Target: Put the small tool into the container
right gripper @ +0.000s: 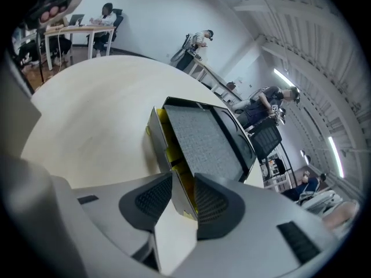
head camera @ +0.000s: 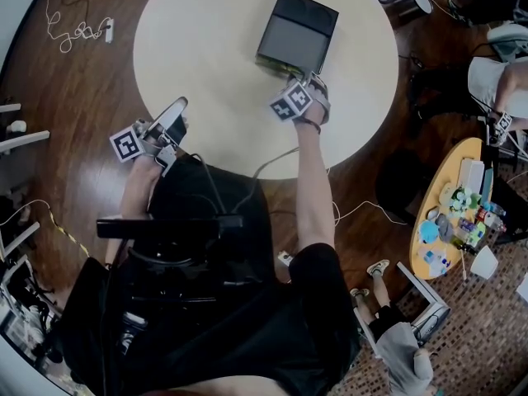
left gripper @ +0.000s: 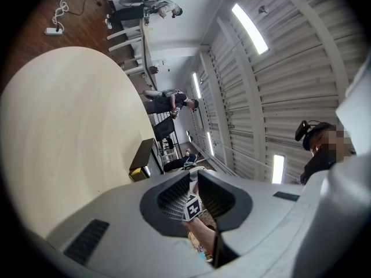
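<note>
The container is a dark box with a grey lid, lying on the round cream table at its far side. In the right gripper view the box shows a yellow inside along its near open side. My right gripper is at the box's near edge. Its jaws stand either side of a pale flap of the box, with a gap by the right pad. I cannot make out a separate small tool. My left gripper hovers at the table's left rim, open and empty.
A cable hangs over the table's near edge. A yellow side table with several small items stands at the right. A seated person is farther right. Cords lie on the wooden floor at far left.
</note>
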